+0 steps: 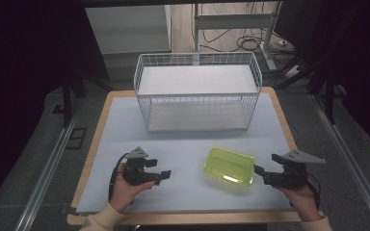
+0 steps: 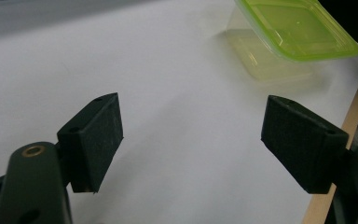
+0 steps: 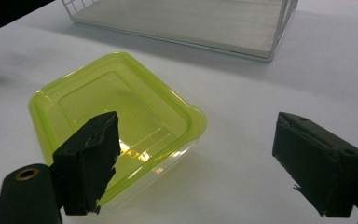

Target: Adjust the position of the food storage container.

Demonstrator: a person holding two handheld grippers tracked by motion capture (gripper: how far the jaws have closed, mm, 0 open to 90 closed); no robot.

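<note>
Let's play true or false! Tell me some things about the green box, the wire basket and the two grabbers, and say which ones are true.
1. The green box sits on the table in front of the wire basket. True.
2. The right gripper is squeezing the box. False: its jaws are wide open, not clamping it.
3. The left gripper is open and holds nothing. True.
4. The green box is inside the basket. False: it is outside, on the table.

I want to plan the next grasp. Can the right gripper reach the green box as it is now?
Probably yes. The right gripper is open and sits just beside the green box, with bare table between them. The left gripper and the basket are apart from it.
</note>
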